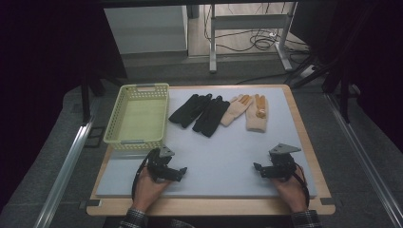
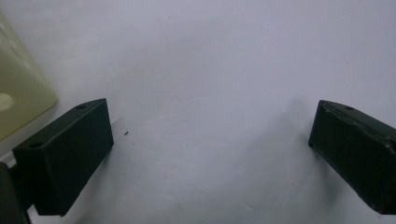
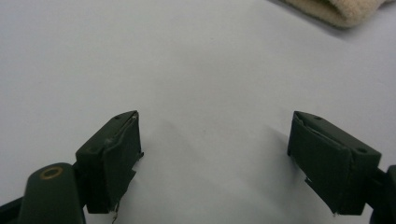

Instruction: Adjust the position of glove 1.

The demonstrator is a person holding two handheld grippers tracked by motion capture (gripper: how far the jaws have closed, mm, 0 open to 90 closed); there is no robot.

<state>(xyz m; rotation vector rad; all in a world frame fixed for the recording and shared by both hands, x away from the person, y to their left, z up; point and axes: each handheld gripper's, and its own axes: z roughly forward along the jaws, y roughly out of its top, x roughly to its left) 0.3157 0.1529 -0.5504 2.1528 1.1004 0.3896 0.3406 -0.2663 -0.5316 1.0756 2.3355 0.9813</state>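
Near the mat's (image 1: 218, 156) front edge, the left tool (image 1: 179, 172) and right tool (image 1: 259, 169) gape wide, grasping nothing.

Knit cloth gloves (image 1: 257, 113), perforated plastic basket (image 1: 139, 114), matt mat (image 1: 228, 156)

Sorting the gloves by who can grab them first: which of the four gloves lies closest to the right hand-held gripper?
The beige glove at the right end of the row, with orange fingers. It lies nearest the right hand-held gripper; the other beige glove and both black ones lie further left.
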